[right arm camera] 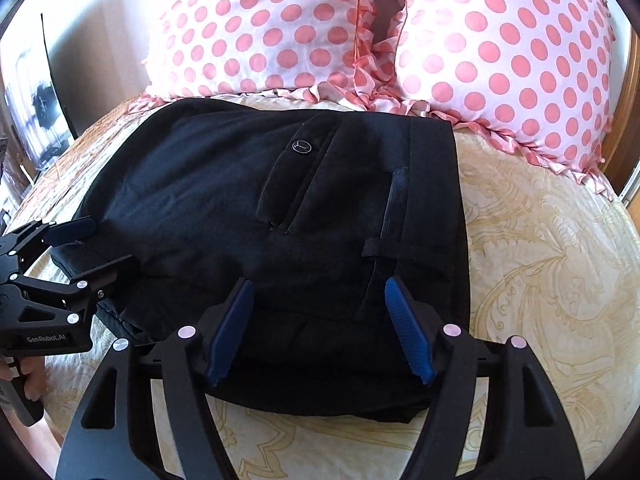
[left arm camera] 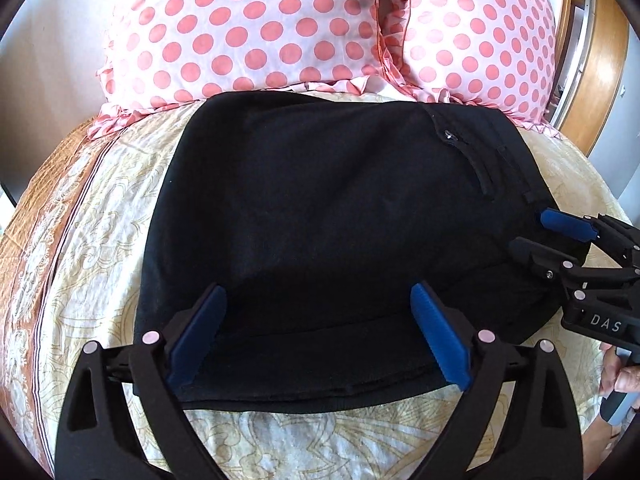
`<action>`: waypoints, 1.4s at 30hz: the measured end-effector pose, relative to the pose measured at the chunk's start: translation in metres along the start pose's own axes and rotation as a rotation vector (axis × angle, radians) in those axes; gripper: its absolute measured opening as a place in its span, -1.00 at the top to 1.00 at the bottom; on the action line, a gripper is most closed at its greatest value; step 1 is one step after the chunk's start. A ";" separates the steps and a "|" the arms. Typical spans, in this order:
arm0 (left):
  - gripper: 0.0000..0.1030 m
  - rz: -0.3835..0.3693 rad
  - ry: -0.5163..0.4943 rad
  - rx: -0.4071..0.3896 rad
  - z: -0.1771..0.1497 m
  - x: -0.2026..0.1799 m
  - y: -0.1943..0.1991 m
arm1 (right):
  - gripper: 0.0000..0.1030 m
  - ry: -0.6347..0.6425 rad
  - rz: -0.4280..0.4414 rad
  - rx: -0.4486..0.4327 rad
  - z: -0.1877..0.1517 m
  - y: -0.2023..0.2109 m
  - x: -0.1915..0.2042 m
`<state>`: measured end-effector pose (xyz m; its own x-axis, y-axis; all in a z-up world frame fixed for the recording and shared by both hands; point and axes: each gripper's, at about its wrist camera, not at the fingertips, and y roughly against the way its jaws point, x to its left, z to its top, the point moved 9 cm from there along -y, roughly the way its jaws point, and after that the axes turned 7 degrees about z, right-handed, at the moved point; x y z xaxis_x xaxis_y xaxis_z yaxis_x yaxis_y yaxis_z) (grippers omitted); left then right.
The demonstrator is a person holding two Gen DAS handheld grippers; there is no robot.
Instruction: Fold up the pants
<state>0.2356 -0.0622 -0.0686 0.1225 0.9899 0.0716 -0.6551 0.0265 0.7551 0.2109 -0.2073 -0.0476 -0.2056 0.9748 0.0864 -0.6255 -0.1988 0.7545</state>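
The black pants (left arm camera: 320, 208) lie folded into a compact rectangle on the bed, with a buttoned back pocket (right arm camera: 296, 176) and a belt loop on top. They also show in the right wrist view (right arm camera: 248, 220). My left gripper (left arm camera: 318, 332) is open and empty, its blue pads over the near edge of the pants. My right gripper (right arm camera: 320, 328) is open and empty over the near right part, close to the waistband. Each gripper shows in the other's view: the right gripper (left arm camera: 536, 232) at the pants' right edge, the left gripper (right arm camera: 104, 240) at their left edge.
The pants lie on a cream patterned bedspread (left arm camera: 100, 220). Two pink polka-dot pillows (left arm camera: 248, 28) (right arm camera: 500, 52) stand right behind them. A wooden headboard (left arm camera: 600, 60) is at the far right. The bedspread also shows in the right wrist view (right arm camera: 552, 264), to the right of the pants.
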 end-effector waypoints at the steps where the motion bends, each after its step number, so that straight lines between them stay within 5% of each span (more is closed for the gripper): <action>1: -0.87 -0.003 -0.002 0.004 0.000 -0.001 -0.001 | -0.47 0.008 -0.001 0.004 0.000 -0.001 0.002; 12: -0.93 -0.004 -0.002 0.001 0.001 -0.002 -0.003 | -0.67 -0.005 -0.037 -0.002 0.003 -0.001 -0.002; 15: -0.95 -0.010 0.001 -0.029 -0.003 0.005 0.009 | -0.67 -0.068 -0.025 -0.049 0.002 0.016 -0.008; 18: -0.96 0.022 0.017 -0.072 -0.008 0.021 0.025 | -0.97 -0.103 -0.109 -0.134 0.000 0.048 -0.019; 22: -0.96 0.068 0.046 -0.111 -0.022 0.049 0.045 | -0.97 -0.133 -0.161 -0.191 -0.014 0.076 -0.028; 31: -0.96 0.105 0.034 -0.096 -0.078 0.050 0.062 | -0.97 -0.158 -0.103 -0.127 -0.073 0.066 0.009; 42: -0.96 0.114 0.052 -0.070 -0.103 0.047 0.056 | -0.97 -0.144 -0.091 -0.111 -0.088 0.057 0.030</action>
<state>0.1280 0.0002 -0.0899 0.0063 0.9928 0.1192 -0.7131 -0.0792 0.6966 0.1033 -0.1985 -0.0595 -0.0400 0.9921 0.1193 -0.7173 -0.1116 0.6878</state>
